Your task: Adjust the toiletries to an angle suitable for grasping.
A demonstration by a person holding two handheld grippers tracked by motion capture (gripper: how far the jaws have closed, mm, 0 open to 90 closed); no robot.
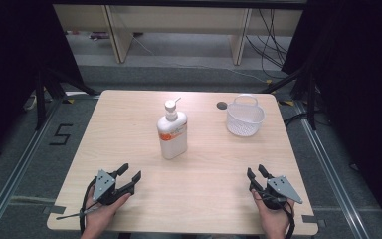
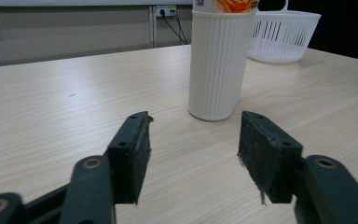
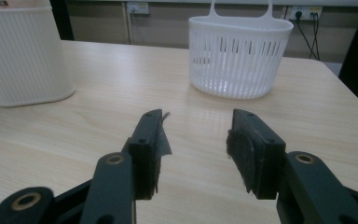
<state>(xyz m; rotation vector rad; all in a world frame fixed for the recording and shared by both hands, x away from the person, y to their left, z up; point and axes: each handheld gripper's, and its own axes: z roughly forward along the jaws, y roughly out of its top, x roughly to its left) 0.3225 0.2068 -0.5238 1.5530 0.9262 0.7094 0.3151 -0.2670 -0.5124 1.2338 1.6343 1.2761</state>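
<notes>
— Two tools, one desk (image 1: 129, 149): start with the big thing. What lies on it?

— Pale wood desk, seen from the high view. Near its middle stands a white pump bottle (image 1: 172, 133), upright, orange label on its face, the pump head at the top. From the bottle, a white slotted basket (image 1: 245, 118) sits at about two o'clock, well apart from it, close to the far right corner. A small dark round hole (image 1: 222, 105) in the desktop lies just beside the basket, at its nine o'clock.

— And the tools?

— Both rest at the near edge, each in a hand. The left tool (image 1: 132, 175) is at about seven o'clock from the bottle, jaws spread with nothing between them; in the left gripper view (image 2: 193, 140) the bottle's ribbed base (image 2: 219, 65) stands straight ahead at twelve o'clock, apart from the pads.

— The right one?

— The right tool (image 1: 256, 173) is at about five o'clock from the bottle, its jaws also parted and empty. In the right gripper view (image 3: 196, 140) the basket (image 3: 240, 56) stands at twelve to one o'clock, the bottle (image 3: 25, 56) at ten o'clock. Neither tool touches anything but the hand that holds it.
</notes>
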